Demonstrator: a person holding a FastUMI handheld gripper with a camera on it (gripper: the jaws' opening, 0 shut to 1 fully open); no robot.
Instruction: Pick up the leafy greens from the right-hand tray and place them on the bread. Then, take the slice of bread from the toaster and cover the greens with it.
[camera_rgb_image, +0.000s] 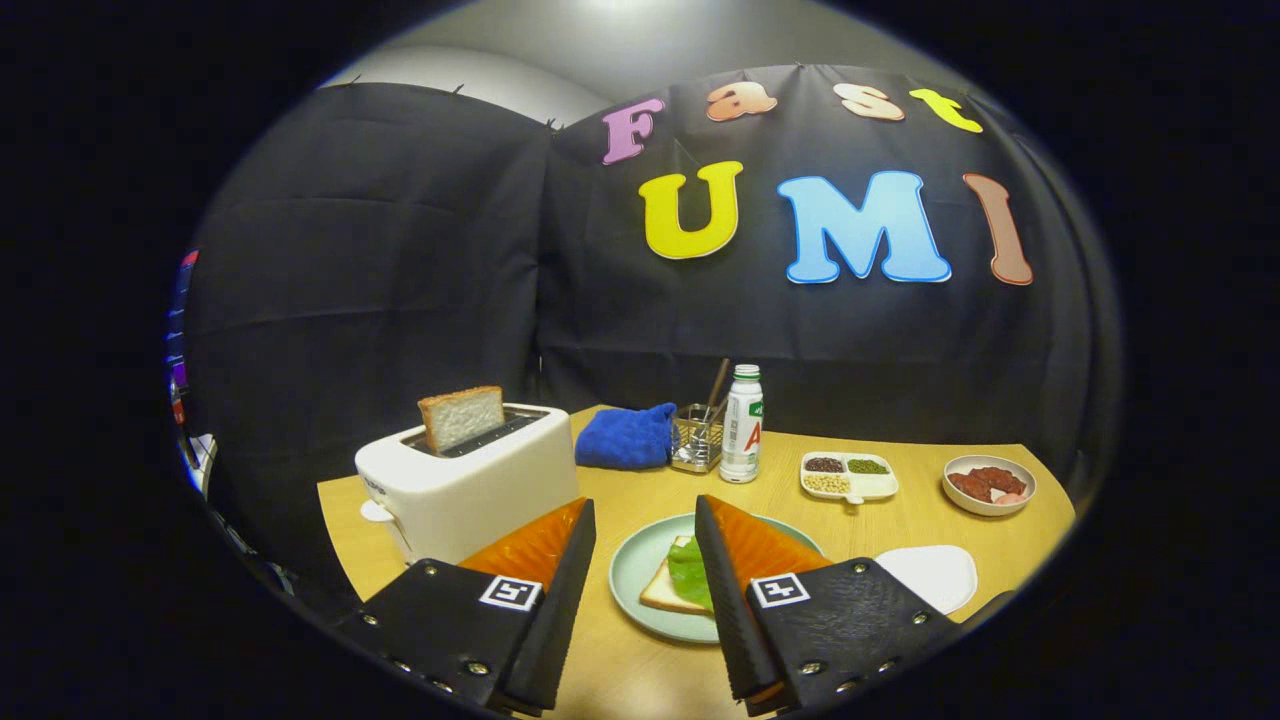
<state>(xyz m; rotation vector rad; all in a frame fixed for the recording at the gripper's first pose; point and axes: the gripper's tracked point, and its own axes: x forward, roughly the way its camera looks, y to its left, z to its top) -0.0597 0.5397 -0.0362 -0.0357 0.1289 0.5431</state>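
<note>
Half done: leafy greens (690, 570) already laid on bread (668, 594) on plate (640, 560). Gripper (645, 520) spread wide, holding nothing. Left: fetching upright slice (462, 416) from toaster (470, 480), covering greens.

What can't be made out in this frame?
- Bread and greens on the plate: right part hidden behind the open claw's finger, gripper view.
- White tray: near edge covered by the claw body.
- Divided dish and bowl: contents too small to identify.
- Toaster: lower front hidden by the other finger.
</note>
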